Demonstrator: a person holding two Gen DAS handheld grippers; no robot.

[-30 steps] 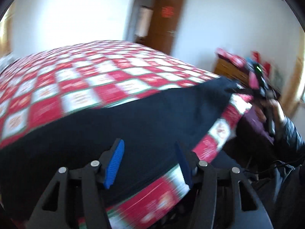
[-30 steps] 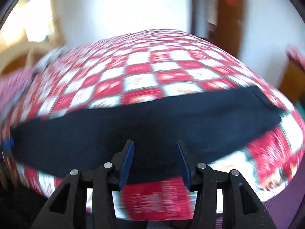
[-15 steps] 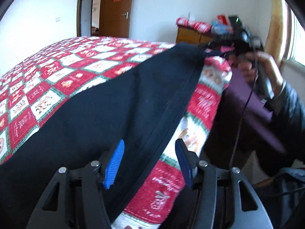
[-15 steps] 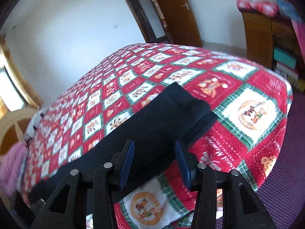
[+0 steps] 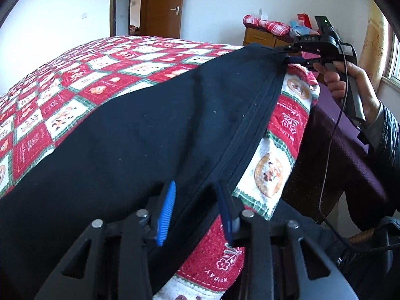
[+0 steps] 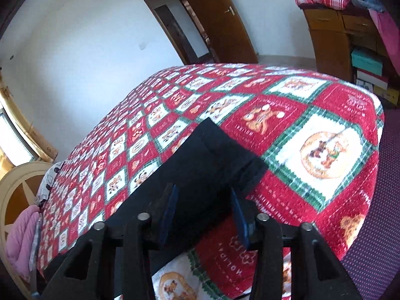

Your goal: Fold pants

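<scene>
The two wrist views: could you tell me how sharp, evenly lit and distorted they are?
Left wrist view: sharp; the window at right is overexposed, and the black pants lose fold detail. Right wrist view: slightly soft on the quilt; fisheye bends the door frame, and dark vignetting fills the corners.

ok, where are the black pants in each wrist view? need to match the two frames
Left wrist: black pants fill the centre and left, their seamed edge running from between the near fingers up to the right gripper.
Right wrist: pants at lower centre, their end past the fingers.
Shared landmark: brown door with a red ornament.
</scene>
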